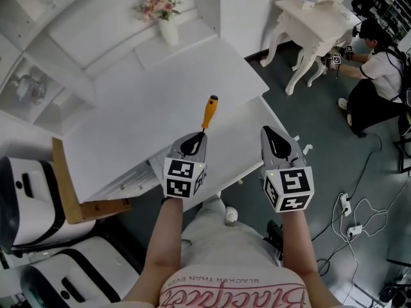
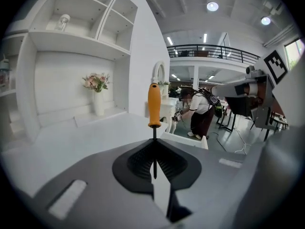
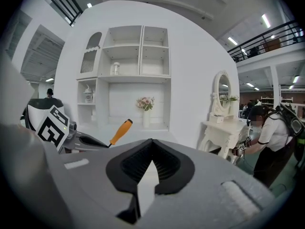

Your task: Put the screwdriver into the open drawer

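White desk (image 1: 160, 108), flower vase (image 1: 168, 29) at its back. Left gripper (image 1: 200, 134) was clamped on thin metal shaft of screwdriver (image 1: 209, 111). Orange handle stuck out past jaw tips, pointing away from person, above desk top. Open drawer (image 1: 247, 143) lay below both grippers. Right gripper (image 1: 268, 133) sat beside left, apart from it, jaws closed together, nothing between them. Ornate white dressing table (image 1: 308, 24) and crouching person (image 1: 379, 76) were at far right.

1x screwdriver (image 1: 209, 113), 2x grippers (image 1: 202, 132) (image 1: 265, 129), 1x vase (image 1: 169, 31)
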`<act>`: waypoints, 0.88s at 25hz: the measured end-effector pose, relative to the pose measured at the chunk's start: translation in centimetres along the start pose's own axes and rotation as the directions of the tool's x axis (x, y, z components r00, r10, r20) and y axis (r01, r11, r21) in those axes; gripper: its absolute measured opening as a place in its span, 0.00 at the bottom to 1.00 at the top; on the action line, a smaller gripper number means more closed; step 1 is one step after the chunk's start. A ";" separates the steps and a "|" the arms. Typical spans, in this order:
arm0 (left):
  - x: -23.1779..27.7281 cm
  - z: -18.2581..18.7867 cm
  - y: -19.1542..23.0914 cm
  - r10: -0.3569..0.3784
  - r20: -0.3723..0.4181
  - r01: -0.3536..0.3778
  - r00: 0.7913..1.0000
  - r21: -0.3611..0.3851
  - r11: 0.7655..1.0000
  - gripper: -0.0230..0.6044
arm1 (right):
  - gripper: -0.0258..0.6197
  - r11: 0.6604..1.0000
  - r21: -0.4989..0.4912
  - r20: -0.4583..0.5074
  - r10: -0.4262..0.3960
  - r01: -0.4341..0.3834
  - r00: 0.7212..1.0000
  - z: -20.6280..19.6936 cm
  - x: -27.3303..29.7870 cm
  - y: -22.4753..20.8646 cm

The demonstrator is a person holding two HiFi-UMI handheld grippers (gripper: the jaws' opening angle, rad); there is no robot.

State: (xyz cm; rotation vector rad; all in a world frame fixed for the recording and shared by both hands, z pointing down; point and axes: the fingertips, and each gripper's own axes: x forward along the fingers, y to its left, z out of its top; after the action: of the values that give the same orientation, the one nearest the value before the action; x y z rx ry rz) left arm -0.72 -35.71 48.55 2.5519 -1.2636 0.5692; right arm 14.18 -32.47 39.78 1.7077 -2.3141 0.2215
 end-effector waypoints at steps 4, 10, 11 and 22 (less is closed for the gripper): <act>1.4 -2.2 -0.5 -0.031 -0.064 0.030 0.997 -0.023 0.999 0.09 | 0.04 1.000 0.021 -0.014 -0.001 0.001 1.000 -0.4 0.4 -0.3; 3.0 -5.0 -1.0 -0.067 -0.144 0.058 0.987 -0.072 0.996 0.09 | 0.04 0.999 0.039 -0.046 0.002 0.000 0.999 -1.5 1.0 -0.7; 3.2 -5.5 -1.1 -0.072 -0.157 0.060 0.985 -0.075 0.995 0.09 | 0.04 0.999 0.044 -0.051 0.003 -0.001 0.999 -1.6 1.0 -0.7; 5.0 -10.3 -1.0 -0.123 -0.291 0.091 0.949 -0.120 0.989 0.09 | 0.04 0.997 0.071 -0.114 0.012 -0.003 0.993 -3.6 2.1 -0.4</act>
State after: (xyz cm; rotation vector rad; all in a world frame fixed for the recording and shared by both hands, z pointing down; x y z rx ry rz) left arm 0.38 -34.76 59.94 2.3228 -1.0163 0.8049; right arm 14.43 -33.50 43.85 1.6728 -2.2553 0.3968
